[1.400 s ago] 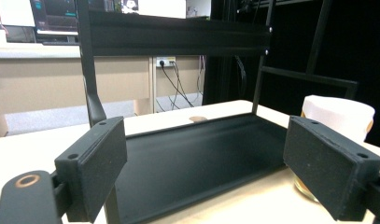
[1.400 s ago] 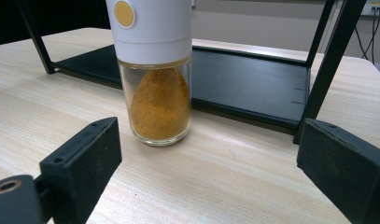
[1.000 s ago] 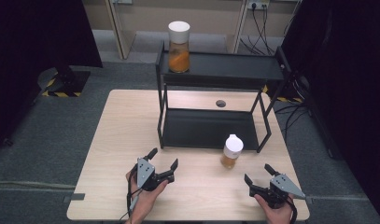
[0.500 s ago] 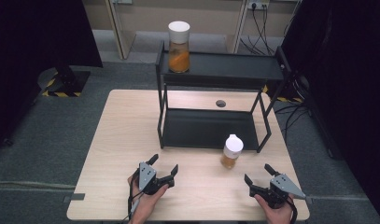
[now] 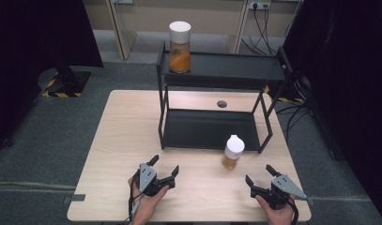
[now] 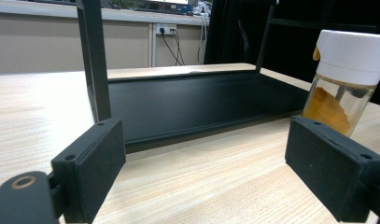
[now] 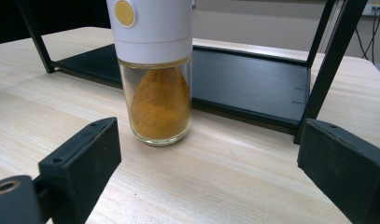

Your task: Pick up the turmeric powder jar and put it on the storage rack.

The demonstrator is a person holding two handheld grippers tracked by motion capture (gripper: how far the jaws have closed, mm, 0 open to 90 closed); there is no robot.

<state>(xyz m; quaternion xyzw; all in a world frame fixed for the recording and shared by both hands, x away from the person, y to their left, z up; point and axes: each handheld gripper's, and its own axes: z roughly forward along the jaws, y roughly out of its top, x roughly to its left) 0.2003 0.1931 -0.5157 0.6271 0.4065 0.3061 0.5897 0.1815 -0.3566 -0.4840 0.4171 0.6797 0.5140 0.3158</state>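
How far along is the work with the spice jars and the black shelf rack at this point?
Done: one spice jar stands on the top shelf of the black rack. In hand: nothing is gripped; the left gripper and right gripper are both open and empty above the table. Left, most likely: the second spice jar stands upright on the table in front of the rack, untouched.

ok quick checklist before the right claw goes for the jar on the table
1. Right claw open: ok.
2. Jar upright on the table, lid on: ok.
3. Path from right claw to jar free of other things: ok.
4. Left claw open and off to the side of the jar: ok.
5. Jar clear of the rack leg: cannot tell, it stands close in front.
6. Lid tightly shut: cannot tell.
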